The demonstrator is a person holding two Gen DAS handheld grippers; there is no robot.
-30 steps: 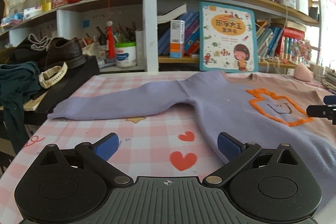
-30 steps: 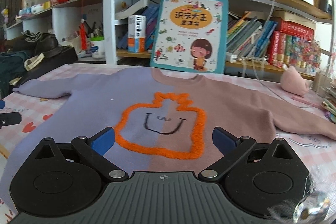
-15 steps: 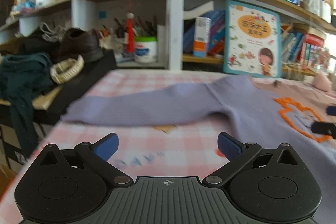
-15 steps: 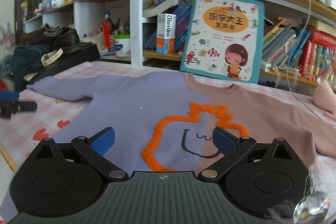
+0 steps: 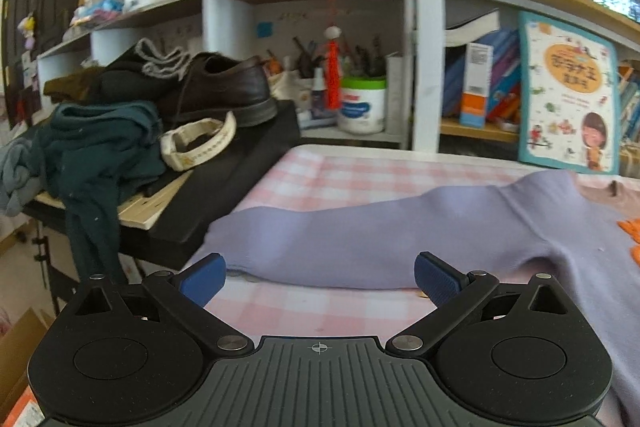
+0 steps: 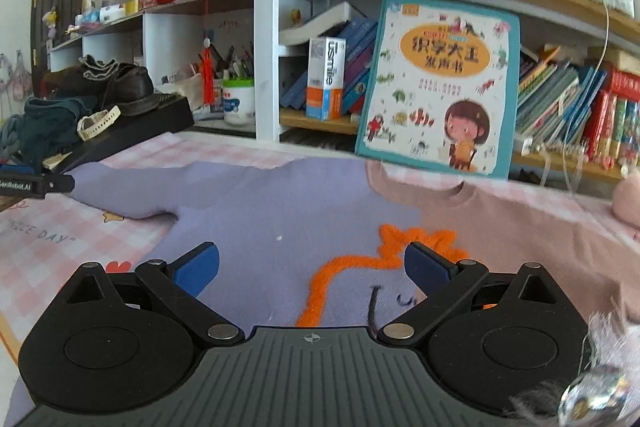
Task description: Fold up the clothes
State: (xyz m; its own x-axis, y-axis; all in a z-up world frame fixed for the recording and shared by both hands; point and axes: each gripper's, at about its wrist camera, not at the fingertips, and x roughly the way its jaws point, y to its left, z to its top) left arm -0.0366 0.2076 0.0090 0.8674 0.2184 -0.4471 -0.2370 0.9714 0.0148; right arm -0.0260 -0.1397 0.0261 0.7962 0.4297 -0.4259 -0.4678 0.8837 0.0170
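Note:
A sweater, lilac on one half and dusty pink on the other (image 6: 288,211), lies flat, front up, on the pink checked tablecloth (image 6: 48,247). It has an orange outline figure (image 6: 360,267) on the chest. Its lilac sleeve (image 5: 340,239) stretches left towards the table edge. My left gripper (image 5: 318,277) is open and empty, just in front of the sleeve's cuff end. Its tip also shows in the right wrist view (image 6: 36,183). My right gripper (image 6: 312,265) is open and empty above the chest.
A black stand (image 5: 224,187) to the left holds a brown shoe (image 5: 224,91), a cream strap and dark green clothes (image 5: 96,147). Shelves with books stand behind the table; a picture book (image 6: 436,87) leans there. A pink soft toy (image 6: 628,199) lies far right.
My left gripper has swung left along the sleeve and now faces the cuff end. My right gripper has shifted left over the chest. Both stay open.

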